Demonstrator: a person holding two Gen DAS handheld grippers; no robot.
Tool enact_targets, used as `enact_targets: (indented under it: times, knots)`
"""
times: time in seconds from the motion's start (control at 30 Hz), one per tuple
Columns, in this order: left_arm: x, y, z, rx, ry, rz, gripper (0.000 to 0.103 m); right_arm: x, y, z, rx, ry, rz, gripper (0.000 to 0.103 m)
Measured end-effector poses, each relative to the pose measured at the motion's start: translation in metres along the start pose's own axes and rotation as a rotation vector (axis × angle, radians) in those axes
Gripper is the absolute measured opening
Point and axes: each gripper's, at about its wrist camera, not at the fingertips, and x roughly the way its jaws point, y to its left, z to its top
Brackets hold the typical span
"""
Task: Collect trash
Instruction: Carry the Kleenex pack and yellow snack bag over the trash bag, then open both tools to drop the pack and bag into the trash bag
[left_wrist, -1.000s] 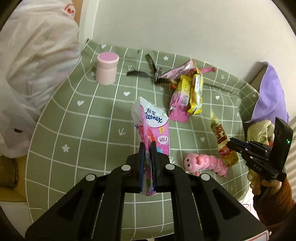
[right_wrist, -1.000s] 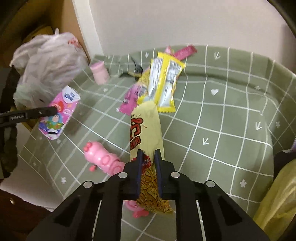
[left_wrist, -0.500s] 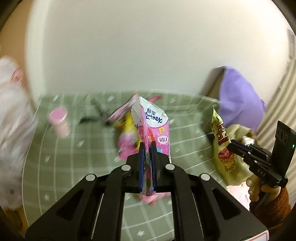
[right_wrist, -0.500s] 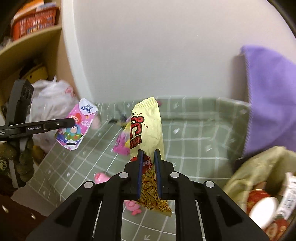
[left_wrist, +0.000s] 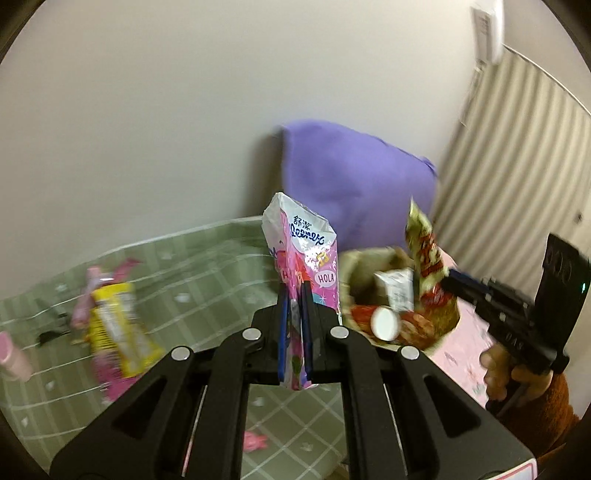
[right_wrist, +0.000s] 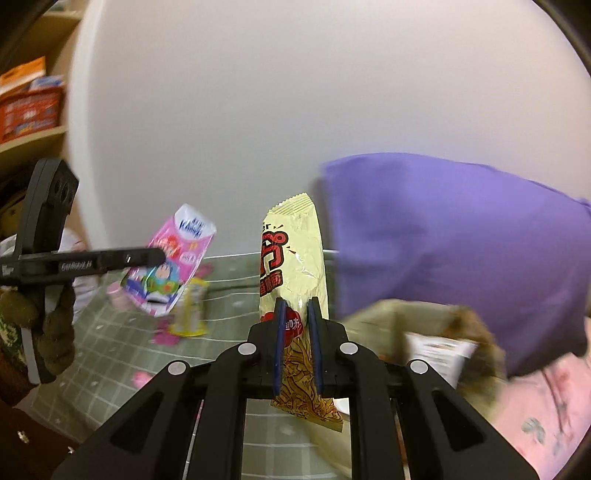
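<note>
My left gripper (left_wrist: 294, 295) is shut on a pink tissue pack wrapper (left_wrist: 308, 251), held upright above the green checked tablecloth (left_wrist: 207, 280). My right gripper (right_wrist: 295, 314) is shut on a long yellow snack wrapper (right_wrist: 291, 251). In the left wrist view that snack wrapper (left_wrist: 424, 254) hangs over a tan trash bag (left_wrist: 354, 266) holding several wrappers and a white cap. From the right wrist view the pink pack (right_wrist: 170, 266) shows at the left in the other gripper (right_wrist: 157, 254), and the trash bag (right_wrist: 399, 321) lies low at the right.
A purple cushion (left_wrist: 354, 177) leans on the wall behind the bag. Yellow and pink wrappers (left_wrist: 114, 325) lie on the cloth at the left, near a pink jar (left_wrist: 11, 354). A pink patterned surface (right_wrist: 546, 406) lies right of the bag. Shelves (right_wrist: 29, 110) stand far left.
Both grippers have risen and swung right with their wrappers, away from the tabletop litter toward the purple cushion. The trash bag's contents have come into view.
</note>
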Motion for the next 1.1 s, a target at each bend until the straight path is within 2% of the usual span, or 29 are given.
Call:
enact_targets:
  times: [0.17,0.33,0.43,0.53,0.67,0.87,1.0,1.1]
  knots:
    - [0.033,-0.038,0.004,0.071,0.049,-0.086,0.005,-0.034,-0.055,-0.006,0.108,-0.016,-0.125,0.013]
    - [0.077,-0.073,0.003,0.113,0.119,-0.174,0.005,-0.036,-0.082,-0.014,0.143,0.025,-0.161,0.013]
    - [0.109,-0.09,-0.01,0.135,0.177,-0.199,0.005,-0.021,-0.089,-0.02,0.147,0.07,-0.142,0.013]
    - [0.145,-0.1,-0.027,0.167,0.246,-0.166,0.005,0.003,-0.101,-0.032,0.163,0.138,-0.103,0.013]
    - [0.178,-0.1,-0.039,0.158,0.311,-0.131,0.005,0.033,-0.105,-0.047,0.152,0.212,-0.065,0.013]
    - [0.203,-0.096,-0.04,0.191,0.329,-0.091,0.005,0.068,-0.113,-0.056,0.122,0.254,-0.035,0.013]
    - [0.22,-0.1,-0.042,0.223,0.343,-0.074,0.005,0.082,-0.113,-0.057,0.079,0.276,-0.016,0.013]
    - [0.228,-0.098,-0.043,0.21,0.353,-0.069,0.005,0.087,-0.113,-0.059,0.059,0.292,-0.009,0.013]
